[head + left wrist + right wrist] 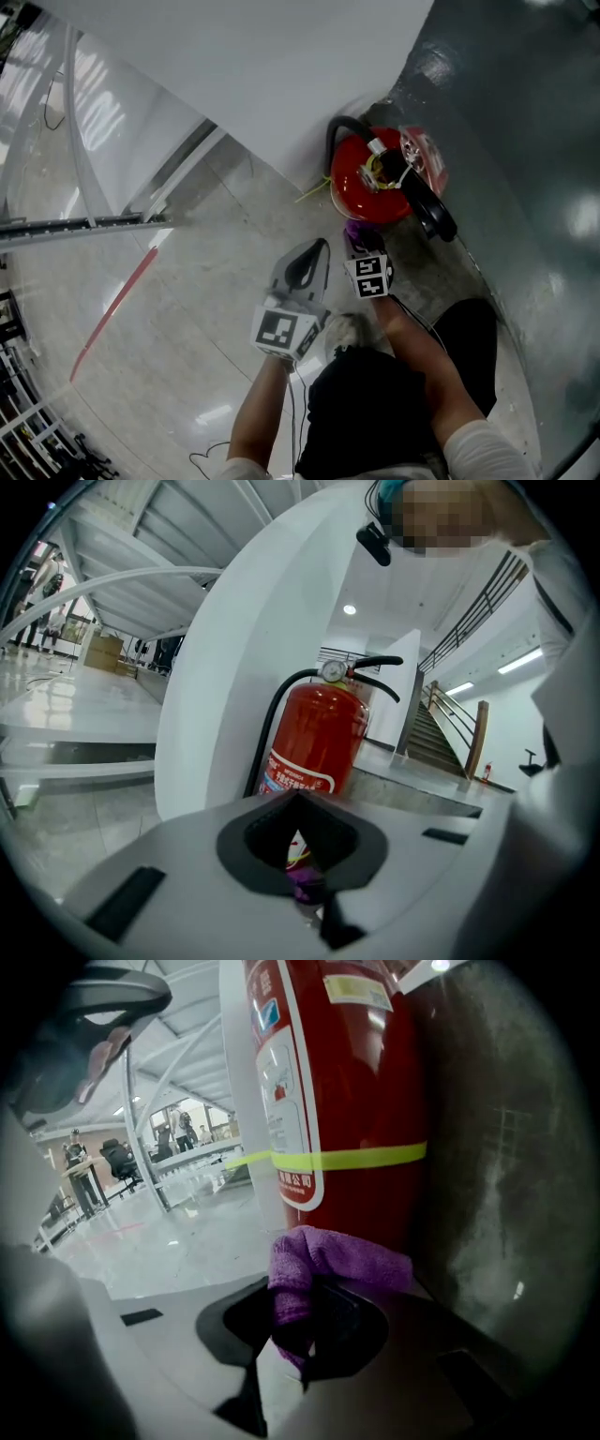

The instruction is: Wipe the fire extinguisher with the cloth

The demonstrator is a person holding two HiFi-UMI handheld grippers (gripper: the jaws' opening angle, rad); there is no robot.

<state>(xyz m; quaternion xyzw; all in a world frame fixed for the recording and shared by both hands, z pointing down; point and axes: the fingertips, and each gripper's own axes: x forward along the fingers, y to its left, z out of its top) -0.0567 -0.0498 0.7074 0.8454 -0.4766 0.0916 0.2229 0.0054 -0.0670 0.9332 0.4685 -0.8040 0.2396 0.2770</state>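
well, right tongs (pixel 302 1321) clamp the purple cloth (pixel 323 1265) low beside the red fire extinguisher (pixel 347 1091) in the corner of the floor (pixel 216 309); press it flat, wipe in overlapping strokes. left tongs (pixel 300 806) closed, empty.

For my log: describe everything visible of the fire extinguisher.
The fire extinguisher is a red, metal-looking cylinder, upright on the floor beside a white wall and a dark grey wall. On top: gauge, black levers, black hose. A white label and yellow-green band mark its body. The purple cloth, in the right gripper's jaws, is at its lower side; contact unclear.
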